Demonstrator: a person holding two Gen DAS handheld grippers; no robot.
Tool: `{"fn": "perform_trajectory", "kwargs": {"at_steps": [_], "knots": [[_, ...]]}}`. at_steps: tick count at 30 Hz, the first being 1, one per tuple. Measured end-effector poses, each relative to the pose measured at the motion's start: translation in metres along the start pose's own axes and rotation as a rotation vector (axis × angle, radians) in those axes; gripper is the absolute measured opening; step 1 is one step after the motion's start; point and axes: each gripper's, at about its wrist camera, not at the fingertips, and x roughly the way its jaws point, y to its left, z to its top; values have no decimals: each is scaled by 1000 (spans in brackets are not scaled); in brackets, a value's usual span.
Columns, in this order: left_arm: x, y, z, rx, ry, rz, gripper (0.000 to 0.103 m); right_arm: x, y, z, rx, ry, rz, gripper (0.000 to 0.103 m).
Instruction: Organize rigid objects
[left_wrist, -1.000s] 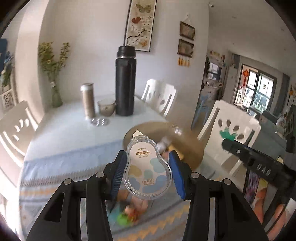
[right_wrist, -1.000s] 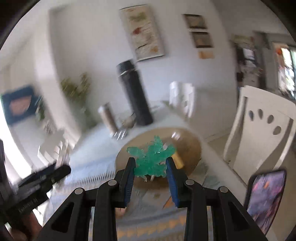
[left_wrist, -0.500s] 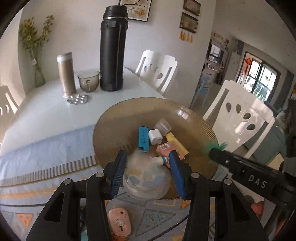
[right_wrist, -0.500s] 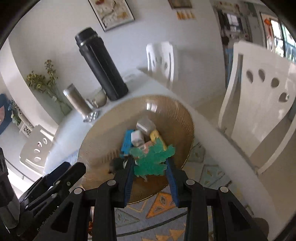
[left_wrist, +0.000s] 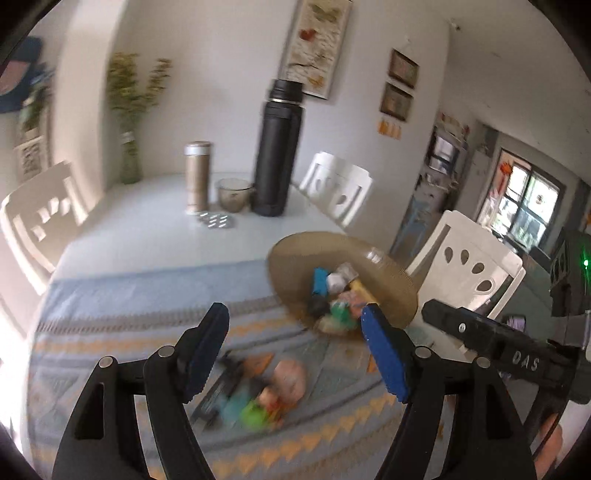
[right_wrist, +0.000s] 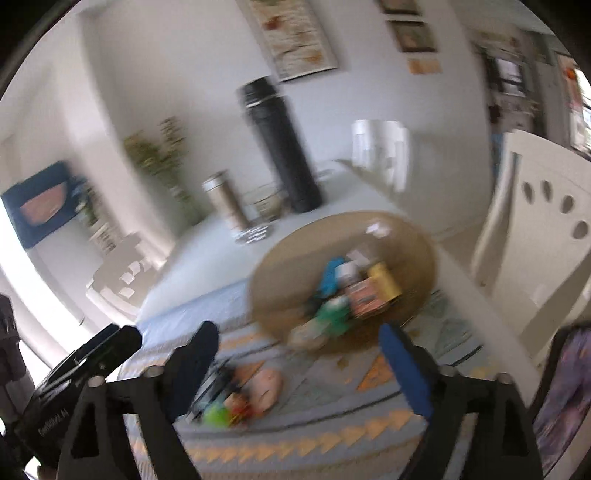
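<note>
the left tool (left_wrist: 293, 347) is spread wide with nothing between its blue pads, and the right tool (right_wrist: 299, 363) is just as wide and bare. both hang above a patterned cloth (left_wrist: 122, 332) on the table (left_wrist: 147, 229). nearest, on the cloth, lies a blurred clutter of small things: a pink one (left_wrist: 290, 374), a green one (left_wrist: 255, 415) and something dark beside them; the right wrist view shows the same pink one (right_wrist: 266, 382) and green one (right_wrist: 218, 415). beyond them sits a round tan tray (left_wrist: 391, 280) near the table's right edge, holding a heap of small items: a blue piece (left_wrist: 319, 280), a white cube (left_wrist: 336, 282), a yellow block (right_wrist: 384, 282), a pink box (right_wrist: 364, 301), a green piece (right_wrist: 332, 314) and a pale rounded thing (right_wrist: 306, 338) at the near rim. farther back on the bare table stand blister packs (left_wrist: 216, 220), a glass cup (left_wrist: 231, 194), a tan flask (left_wrist: 197, 175), a tall black flask (left_wrist: 277, 151) and a vase (left_wrist: 129, 166) of flowers. white chairs (left_wrist: 469, 273) ring the table.
</note>
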Motion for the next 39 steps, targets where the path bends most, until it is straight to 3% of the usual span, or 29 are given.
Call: {"fn": "perform_trajectory", "kwargs": {"at_steps": [3,7,11,16,19,23,39], "knots": [[-23,20,-51,-34,18,89,73,6,31,-49,-123,34,49,92],[-20,54,-111,-115,116,170,73,35,53,-113,-254,63,17,92],[-16,73,-149,-140,115,261,73,52,59,-133,-325,95,-12,92],[-24,70,-152,-113,64,274,74,55,54,-136,-325,89,-54,92],[-17,67,-153,-87,99,272,74,60,54,-136,-331,114,-67,92],[-21,61,-154,-64,81,293,74,63,54,-136,-329,132,-72,92],[-17,63,-154,-79,109,303,74,65,45,-133,-262,163,-47,92]]}}
